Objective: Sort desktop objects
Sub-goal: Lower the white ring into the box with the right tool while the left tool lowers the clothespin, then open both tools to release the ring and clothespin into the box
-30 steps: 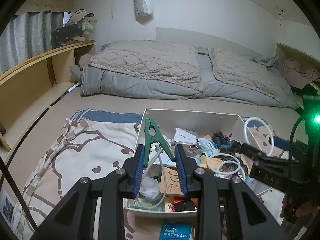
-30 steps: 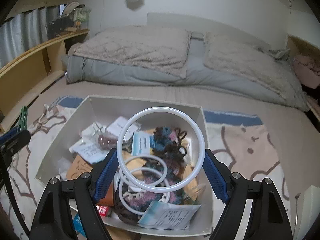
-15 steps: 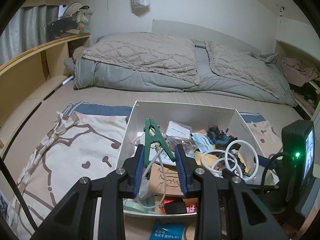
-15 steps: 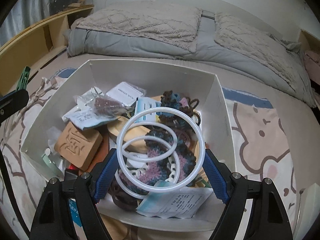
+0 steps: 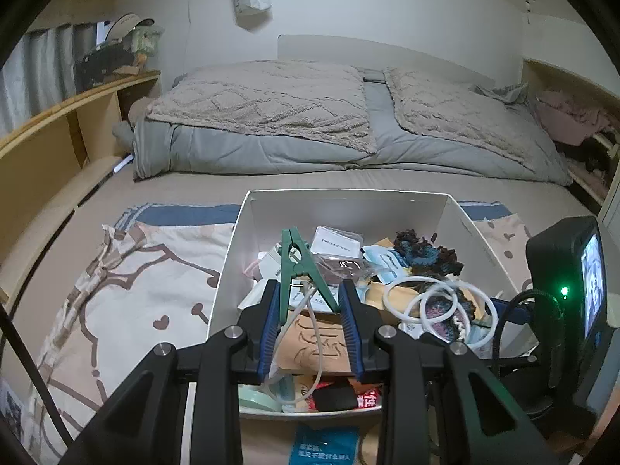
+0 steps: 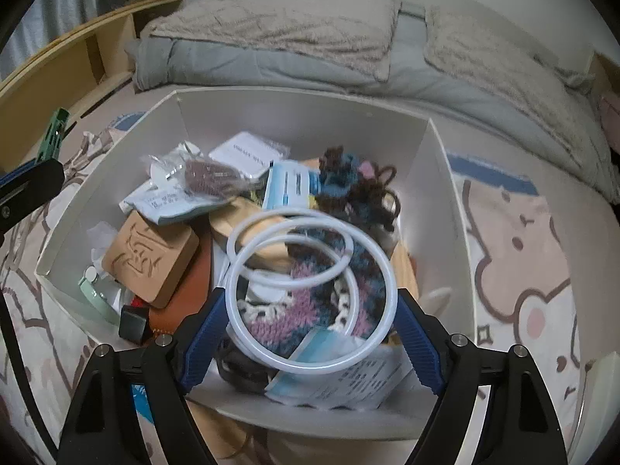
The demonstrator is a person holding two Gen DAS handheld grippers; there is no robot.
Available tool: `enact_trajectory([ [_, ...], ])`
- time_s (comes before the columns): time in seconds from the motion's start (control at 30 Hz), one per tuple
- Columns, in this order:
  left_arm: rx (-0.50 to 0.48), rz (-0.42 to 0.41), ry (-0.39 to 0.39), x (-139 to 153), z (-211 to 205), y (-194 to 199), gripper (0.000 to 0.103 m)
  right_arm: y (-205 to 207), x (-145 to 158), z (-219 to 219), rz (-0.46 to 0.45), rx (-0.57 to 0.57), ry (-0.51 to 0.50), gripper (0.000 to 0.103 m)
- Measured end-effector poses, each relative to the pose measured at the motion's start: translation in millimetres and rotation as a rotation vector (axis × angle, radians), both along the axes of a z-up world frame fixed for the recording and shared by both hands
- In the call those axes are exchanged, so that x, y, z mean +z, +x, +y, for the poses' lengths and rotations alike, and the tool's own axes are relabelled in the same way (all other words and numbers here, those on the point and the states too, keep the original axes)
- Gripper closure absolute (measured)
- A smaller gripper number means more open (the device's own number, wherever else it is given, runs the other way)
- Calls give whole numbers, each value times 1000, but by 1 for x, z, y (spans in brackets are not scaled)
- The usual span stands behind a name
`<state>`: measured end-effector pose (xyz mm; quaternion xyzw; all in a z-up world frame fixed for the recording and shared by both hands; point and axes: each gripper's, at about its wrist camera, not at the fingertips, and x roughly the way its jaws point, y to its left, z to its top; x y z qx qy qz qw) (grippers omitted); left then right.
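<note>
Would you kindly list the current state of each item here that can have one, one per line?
Left gripper: shut on the green clothespin, held above the box.
Green clothespin: squeezed at its handles, tip upward.
Right gripper: jaws opening, large white ring between them, over the box contents.
White box: open-topped, crowded with items.
Small white ring: lying in the box.

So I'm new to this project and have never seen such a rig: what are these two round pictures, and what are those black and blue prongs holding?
Each picture comes from a fisheye camera on a hand-held two-finger gripper, looking along its fingers. A person carries both; there is no robot arm. The left gripper is shut on a green clothes peg. The right gripper has a large white ring between its opening jaws, low over the clutter. Both hang over a white box of odds and ends, which stands on a patterned cloth on a bed.
</note>
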<state>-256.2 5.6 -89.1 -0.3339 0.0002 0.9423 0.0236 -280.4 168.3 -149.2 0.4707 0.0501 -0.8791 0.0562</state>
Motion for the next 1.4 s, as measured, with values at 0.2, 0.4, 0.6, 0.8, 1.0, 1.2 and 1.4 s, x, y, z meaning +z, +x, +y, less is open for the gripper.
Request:
enact_trajectory([
  [0.2, 12, -15, 6, -5, -1, -4, 73, 6, 2, 1, 25, 10, 27, 8],
  [0.4, 2, -14, -38, -11, 3, -10, 73, 4, 5, 11, 25, -27, -1, 8],
  [0.6, 5, -58, -23, -25, 1, -20, 73, 3, 7, 15, 35, -36, -2, 8],
  [0.8, 36, -112, 47, -38, -6, -27, 73, 3, 6, 15, 35, -34, -7, 8],
  [1.0, 70, -86, 37, -38, -10, -24, 73, 4, 7, 13, 37, -21, -5, 8],
  [1.2, 80, -40, 14, -34, -7, -19, 37, 6, 9, 11, 45, -24, -18, 8],
  [1.4, 57, -44, -4, -34, 0, -16, 37, 10, 12, 10, 77, -26, -13, 8],
])
